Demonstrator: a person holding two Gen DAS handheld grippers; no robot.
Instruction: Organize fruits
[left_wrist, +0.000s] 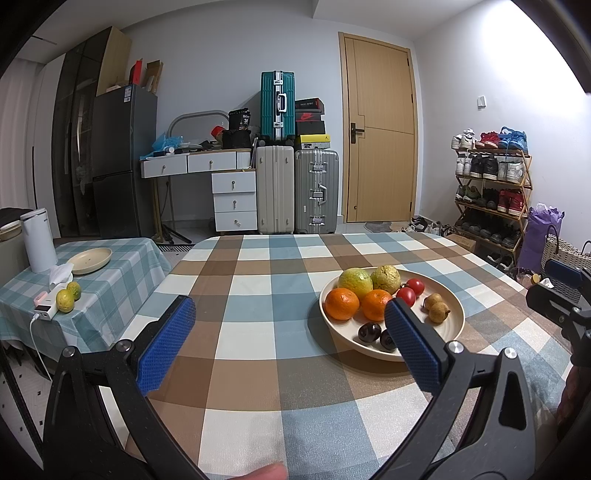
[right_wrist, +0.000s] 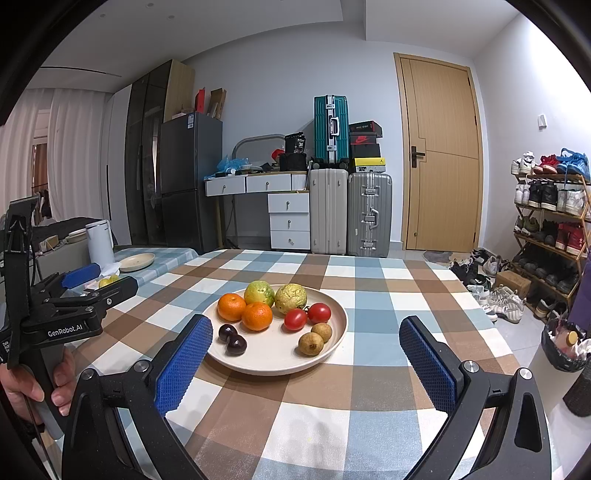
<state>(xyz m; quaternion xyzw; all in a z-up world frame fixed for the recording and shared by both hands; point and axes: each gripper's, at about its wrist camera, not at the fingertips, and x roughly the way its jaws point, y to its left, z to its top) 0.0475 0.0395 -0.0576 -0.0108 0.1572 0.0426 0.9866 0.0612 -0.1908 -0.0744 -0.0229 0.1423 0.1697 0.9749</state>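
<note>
A cream plate (right_wrist: 332, 343) (left_wrist: 454, 325) sits on the checked table and holds fruit in pairs: two oranges (right_wrist: 243, 312) (left_wrist: 341, 303), two green-yellow guavas (right_wrist: 275, 295) (left_wrist: 355, 280), two tomatoes (right_wrist: 306, 316) (left_wrist: 410, 291), two brown longans (right_wrist: 316, 338) (left_wrist: 436, 307) and two dark cherries (right_wrist: 232, 339) (left_wrist: 369, 331). My left gripper (left_wrist: 291, 321) is open and empty, just left of the plate. My right gripper (right_wrist: 306, 347) is open and empty, with the plate's near rim between its fingers. Two green citrus fruits (left_wrist: 68, 295) lie on the side table.
A side table (left_wrist: 122, 288) at the left carries an empty cream plate (left_wrist: 90, 260), a white kettle (left_wrist: 38, 240), tissues and a power bank (left_wrist: 46, 312). Suitcases, drawers, a fridge and a door stand at the back. A shoe rack (left_wrist: 493, 192) and bags stand at the right.
</note>
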